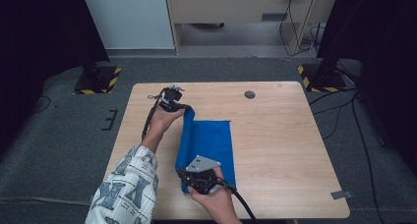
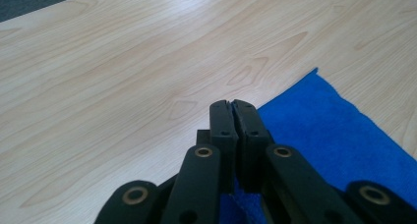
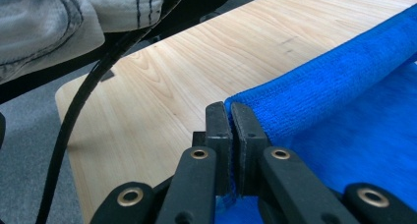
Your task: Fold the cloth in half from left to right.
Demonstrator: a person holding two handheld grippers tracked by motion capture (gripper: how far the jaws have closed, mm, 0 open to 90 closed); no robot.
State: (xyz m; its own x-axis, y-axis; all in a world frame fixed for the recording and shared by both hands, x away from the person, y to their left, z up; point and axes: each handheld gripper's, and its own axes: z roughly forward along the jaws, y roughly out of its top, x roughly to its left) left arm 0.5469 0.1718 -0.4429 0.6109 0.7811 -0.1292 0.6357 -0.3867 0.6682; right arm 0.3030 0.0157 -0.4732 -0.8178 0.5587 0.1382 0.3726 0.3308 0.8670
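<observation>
A blue cloth (image 1: 212,143) lies on the wooden table (image 1: 275,150), its left edge lifted and rolled over toward the right. My left gripper (image 1: 186,109) is at the cloth's far left corner, shut on it. In the left gripper view the jaws (image 2: 232,104) are pressed together with blue fabric (image 2: 339,135) caught low between them. My right gripper (image 1: 181,175) pinches the near left corner. In the right gripper view its jaws (image 3: 230,106) are shut on the raised fold of the cloth (image 3: 334,94).
A round grey grommet (image 1: 250,94) sits in the tabletop at the far side. Two stand bases with yellow and black stripes (image 1: 96,80) (image 1: 322,79) flank the table's far corners. A black cable (image 3: 78,116) and a patterned sleeve (image 3: 59,17) cross the right gripper view.
</observation>
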